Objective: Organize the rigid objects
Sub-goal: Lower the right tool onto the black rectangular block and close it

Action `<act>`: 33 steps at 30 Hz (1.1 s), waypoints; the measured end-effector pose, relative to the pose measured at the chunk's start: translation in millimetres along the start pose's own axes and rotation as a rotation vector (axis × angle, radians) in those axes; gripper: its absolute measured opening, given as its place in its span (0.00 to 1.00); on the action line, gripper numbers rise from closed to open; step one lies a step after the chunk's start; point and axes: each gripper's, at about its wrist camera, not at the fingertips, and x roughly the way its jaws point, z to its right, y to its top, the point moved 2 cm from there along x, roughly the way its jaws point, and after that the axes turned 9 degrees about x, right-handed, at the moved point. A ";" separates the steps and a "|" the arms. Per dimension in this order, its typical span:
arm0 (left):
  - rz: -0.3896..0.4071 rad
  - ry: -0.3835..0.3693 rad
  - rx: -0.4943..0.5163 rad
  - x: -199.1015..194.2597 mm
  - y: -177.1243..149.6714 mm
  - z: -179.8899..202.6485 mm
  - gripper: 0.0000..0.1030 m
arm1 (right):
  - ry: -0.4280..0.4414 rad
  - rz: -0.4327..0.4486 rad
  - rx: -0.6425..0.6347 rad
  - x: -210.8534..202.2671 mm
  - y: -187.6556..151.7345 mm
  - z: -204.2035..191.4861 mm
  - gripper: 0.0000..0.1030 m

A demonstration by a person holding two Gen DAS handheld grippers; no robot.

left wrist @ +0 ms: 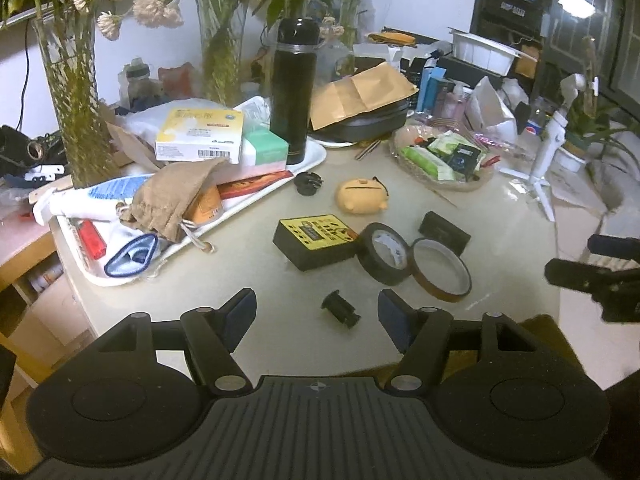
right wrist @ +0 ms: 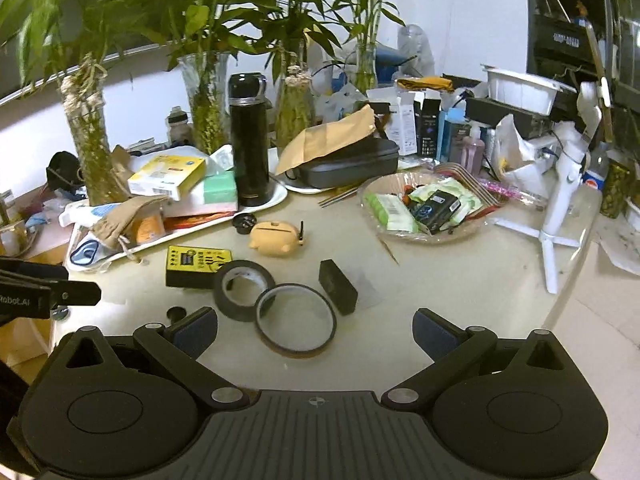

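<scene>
My left gripper [left wrist: 318,312] hangs over the near table edge with its jaws spread and nothing between the blue pads. Just past the fingertips, at 12 o'clock, lies a small black spool [left wrist: 340,309], a stubby cylinder with a flange; my right view shows only its round end at 9 o'clock, mostly hidden behind that gripper's left finger.

My right gripper [right wrist: 316,332] is spread wider, also empty. Between its fingers, slightly left, lies an amber tape ring [right wrist: 295,319], thin, glossy and translucent. Touching it at 11 o'clock is a black tape roll [right wrist: 243,290], matte and thicker, tilted against a yellow-topped black box [right wrist: 197,266]. Its printing is too small for me to read. At 1 o'clock of the ring stands a small matte black block [right wrist: 338,286].

Farther out sits a rounded tan rubbery case [right wrist: 275,235] with a black cap [right wrist: 244,222] just beside it. At 10 o'clock a white tray [left wrist: 316,156] holds cartons, a coarse cloth pouch [left wrist: 172,198] and a tall smooth black flask [left wrist: 292,92]. At 2 o'clock a clear bowl [right wrist: 372,196] holds packets.

The left view alone shows a red lighter [left wrist: 93,238] on the tray. The right view shows the left gripper's side, cut off at the 9 o'clock edge.
</scene>
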 end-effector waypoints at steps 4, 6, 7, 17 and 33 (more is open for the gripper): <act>0.005 0.002 0.015 4.8 4.1 -2.2 0.65 | 0.019 -0.016 0.043 11.6 4.5 11.1 1.00; 0.023 0.000 0.041 8.4 8.0 -3.0 0.65 | 0.030 -0.015 0.038 19.1 7.8 14.4 1.00; 0.026 0.009 0.055 11.3 10.4 -3.6 0.65 | 0.026 -0.001 0.025 21.5 10.0 15.3 1.00; 0.046 -0.004 0.023 30.7 11.1 -20.6 0.65 | -0.003 0.062 0.019 34.0 18.6 28.3 1.00; 0.062 0.036 0.002 34.7 9.8 -23.8 0.65 | 0.090 -0.025 -0.054 72.6 15.4 20.7 0.99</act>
